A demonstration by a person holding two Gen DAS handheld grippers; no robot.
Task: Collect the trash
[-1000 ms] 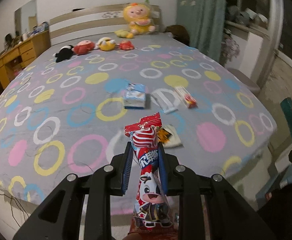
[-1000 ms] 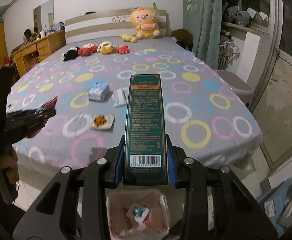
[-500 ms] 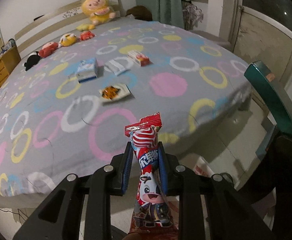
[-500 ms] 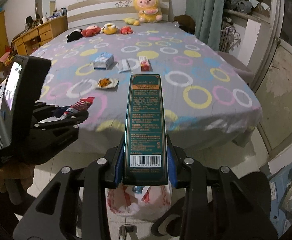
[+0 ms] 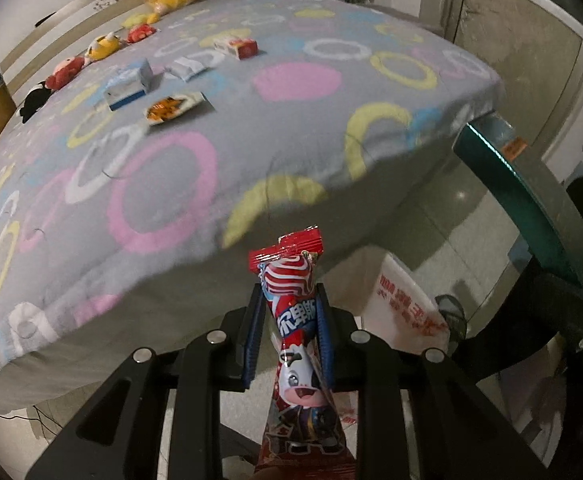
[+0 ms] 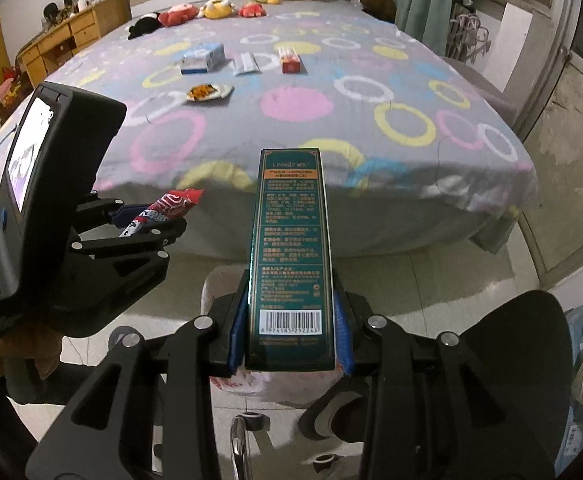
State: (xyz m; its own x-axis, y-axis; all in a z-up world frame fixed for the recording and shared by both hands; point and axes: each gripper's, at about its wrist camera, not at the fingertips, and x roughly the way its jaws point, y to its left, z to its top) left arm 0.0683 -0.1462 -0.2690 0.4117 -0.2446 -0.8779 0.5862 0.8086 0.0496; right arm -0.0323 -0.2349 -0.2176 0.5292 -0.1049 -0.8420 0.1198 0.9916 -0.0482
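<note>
The wide bed (image 6: 331,128), in soft grey cloth printed with coloured rings, carries a blue carton (image 6: 203,59), a white sachet (image 6: 245,63), a red box (image 6: 290,61) and a crinkled snack packet (image 6: 208,92) at its far middle. Near, on the tiled floor, a white plastic bag (image 5: 405,308) seems to line a bin, its contents hidden. The right gripper (image 6: 289,332) clamps a tall, rigid green box (image 6: 291,256); the left gripper (image 5: 289,328) pinches a glossy red wrapper (image 5: 297,344).

Glossy foil snack wrapper (image 5: 293,312), matt green cardboard box (image 6: 291,256), matt black plastic left tool (image 5: 287,332) and right tool (image 6: 291,332) with shiny metal screws, soft cloth bedspread (image 6: 291,128), thin white plastic bag (image 5: 403,300), polished floor tiles (image 5: 451,232), wooden dresser (image 6: 71,40)
</note>
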